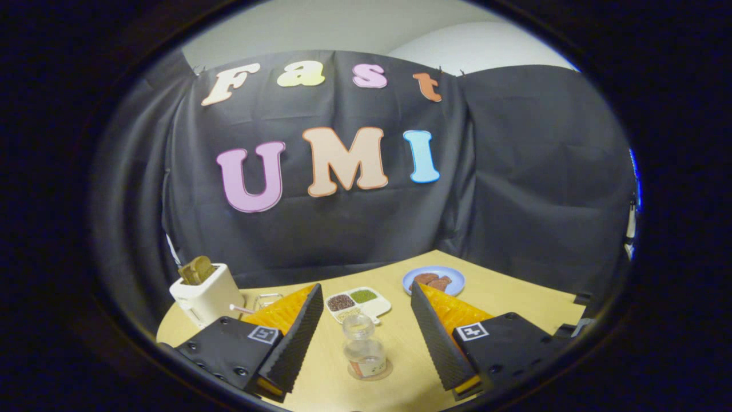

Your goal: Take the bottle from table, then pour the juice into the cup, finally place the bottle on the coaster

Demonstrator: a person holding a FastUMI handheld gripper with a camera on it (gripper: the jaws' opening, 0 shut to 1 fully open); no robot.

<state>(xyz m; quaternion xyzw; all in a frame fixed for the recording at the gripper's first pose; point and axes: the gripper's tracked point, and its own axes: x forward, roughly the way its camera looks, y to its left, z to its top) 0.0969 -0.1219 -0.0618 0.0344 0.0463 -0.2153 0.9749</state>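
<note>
A small clear bottle (363,348) with a label low on its side stands upright on a round coaster (372,376) on the wooden table (503,297). It sits between my two fingers, nearer their bases, and neither finger touches it. My gripper (365,289) is open wide. A clear glass cup (267,298) stands just beyond the left finger, partly hidden by it. I cannot tell how much liquid the bottle holds.
A white toaster (206,294) with bread in its slots stands at the table's far left. A white divided tray (359,303) of beans and grains lies just ahead of the fingertips. A blue plate (452,273) with brown food lies beyond the right finger, near the black cloth wall.
</note>
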